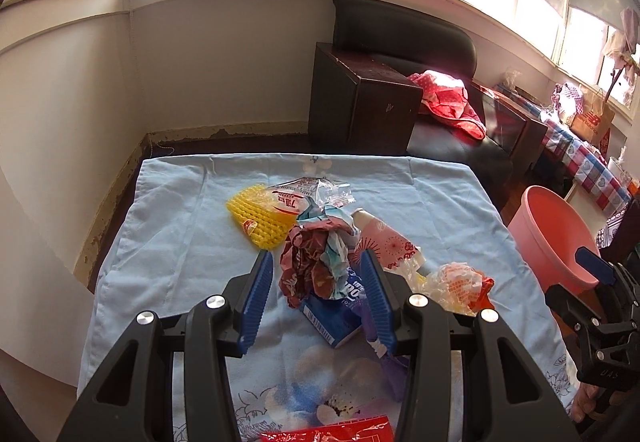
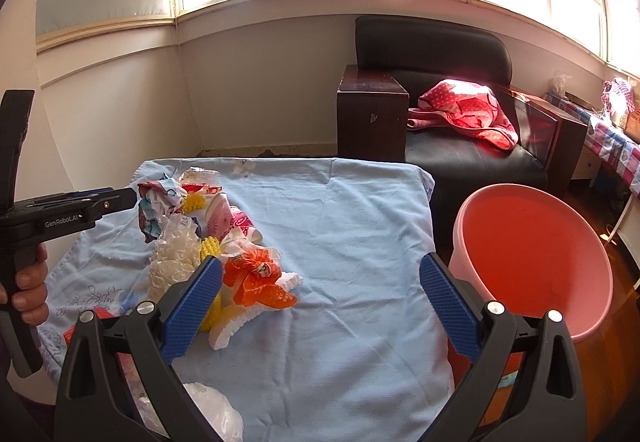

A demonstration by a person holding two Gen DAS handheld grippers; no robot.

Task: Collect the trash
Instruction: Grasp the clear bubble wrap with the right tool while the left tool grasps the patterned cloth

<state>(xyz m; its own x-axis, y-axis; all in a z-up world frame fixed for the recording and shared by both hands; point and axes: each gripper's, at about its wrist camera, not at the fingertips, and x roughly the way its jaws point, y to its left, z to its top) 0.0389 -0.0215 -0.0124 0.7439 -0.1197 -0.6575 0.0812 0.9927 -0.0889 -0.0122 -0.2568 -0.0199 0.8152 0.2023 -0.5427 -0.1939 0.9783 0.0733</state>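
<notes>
A pile of trash lies on the light-blue cloth. My left gripper is shut on a crumpled red, white and teal wrapper, which it holds above a blue carton; the wrapper also shows in the right wrist view at the left gripper's tip. A yellow foam net, a clear printed bag, a pink patterned cup and an orange-white wrapper lie around it. My right gripper is open and empty over bare cloth, with the orange wrapper beside its left finger. A pink bucket stands to the right of the table.
A dark armchair with a red dotted cloth stands behind the table. A red packet lies at the near edge, a white plastic bag too. A bubble-wrap piece lies left. A checked-cloth shelf is far right.
</notes>
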